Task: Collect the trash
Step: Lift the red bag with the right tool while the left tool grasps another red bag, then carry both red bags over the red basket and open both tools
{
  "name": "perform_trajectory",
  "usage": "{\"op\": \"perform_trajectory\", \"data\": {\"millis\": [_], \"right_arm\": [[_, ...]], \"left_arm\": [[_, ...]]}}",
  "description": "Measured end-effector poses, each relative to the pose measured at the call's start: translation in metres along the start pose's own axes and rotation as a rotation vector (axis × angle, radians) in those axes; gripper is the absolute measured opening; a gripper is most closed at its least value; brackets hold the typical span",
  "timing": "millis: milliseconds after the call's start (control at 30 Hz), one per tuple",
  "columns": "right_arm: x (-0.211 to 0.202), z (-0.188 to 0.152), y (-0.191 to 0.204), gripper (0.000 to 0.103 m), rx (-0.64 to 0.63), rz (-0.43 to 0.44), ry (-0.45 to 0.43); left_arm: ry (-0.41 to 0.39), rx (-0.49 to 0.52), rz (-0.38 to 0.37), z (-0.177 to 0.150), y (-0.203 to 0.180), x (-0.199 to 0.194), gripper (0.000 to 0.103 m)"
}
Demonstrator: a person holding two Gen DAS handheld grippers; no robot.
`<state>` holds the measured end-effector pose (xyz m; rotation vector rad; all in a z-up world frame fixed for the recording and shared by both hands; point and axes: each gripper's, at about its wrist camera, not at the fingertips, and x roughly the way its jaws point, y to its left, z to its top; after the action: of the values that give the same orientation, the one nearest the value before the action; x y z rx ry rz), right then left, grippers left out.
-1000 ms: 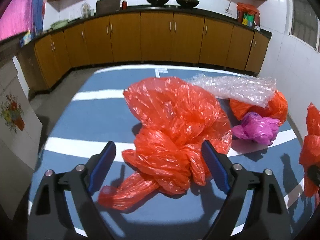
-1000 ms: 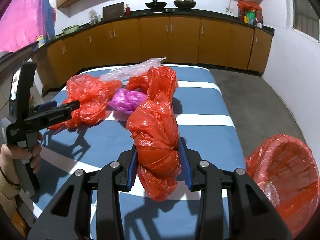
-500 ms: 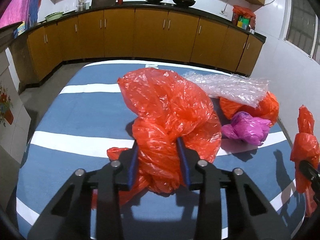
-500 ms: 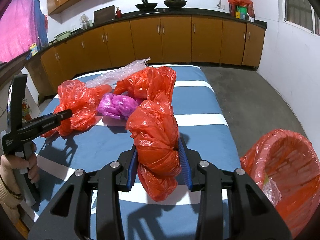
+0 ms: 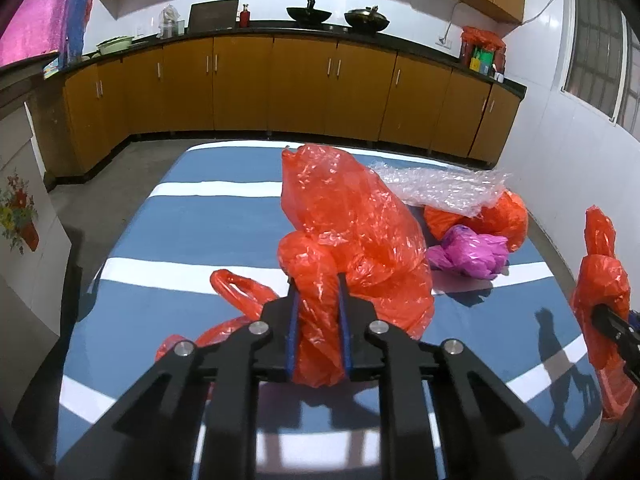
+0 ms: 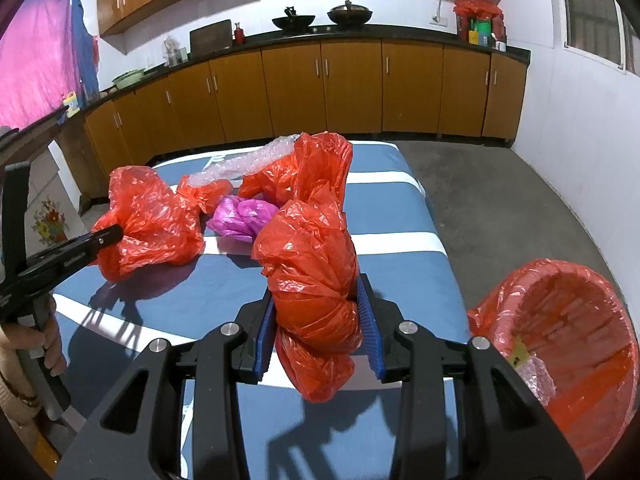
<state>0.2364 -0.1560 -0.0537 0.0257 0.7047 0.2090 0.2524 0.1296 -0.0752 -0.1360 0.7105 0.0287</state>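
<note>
Your left tool (image 5: 319, 320) is closing, pinching the big red bag (image 5: 352, 232) above the striped counter (image 5: 224, 216); its loose tail could snag. Your right tool (image 6: 318, 330) clamps another bag (image 6: 316, 280) beside the bin (image 6: 560, 340); thin plastic may slip.

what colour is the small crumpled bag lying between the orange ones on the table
Magenta pink. The crumpled bag shows best in the left wrist view, beside the bubble wrap.
</note>
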Motion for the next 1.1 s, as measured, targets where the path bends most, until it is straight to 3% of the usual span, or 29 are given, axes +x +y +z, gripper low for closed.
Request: {"op": "perform_trajectory", "data": {"millis": [300, 500, 800, 1100], "right_arm": [[-0.022, -0.001, -0.009, 0.038, 0.012, -0.015, -0.033], [-0.037, -0.007, -0.029, 0.038, 0.04, -0.047, -0.053], [-0.067, -0.022, -0.079, 0.038, 0.117, -0.147, -0.066], [-0.105, -0.047, -0.15, 0.038, 0.252, -0.271, -0.066]], "left_arm": [[-0.041, 0.015, -0.029, -0.002, -0.011, -0.032, 0.014], [-0.085, 0.042, -0.091, 0.006, -0.039, -0.058, 0.014], [-0.109, 0.114, -0.243, 0.002, -0.12, -0.084, 0.014], [-0.064, 0.21, -0.389, -0.025, -0.214, -0.085, 0.014]]}}
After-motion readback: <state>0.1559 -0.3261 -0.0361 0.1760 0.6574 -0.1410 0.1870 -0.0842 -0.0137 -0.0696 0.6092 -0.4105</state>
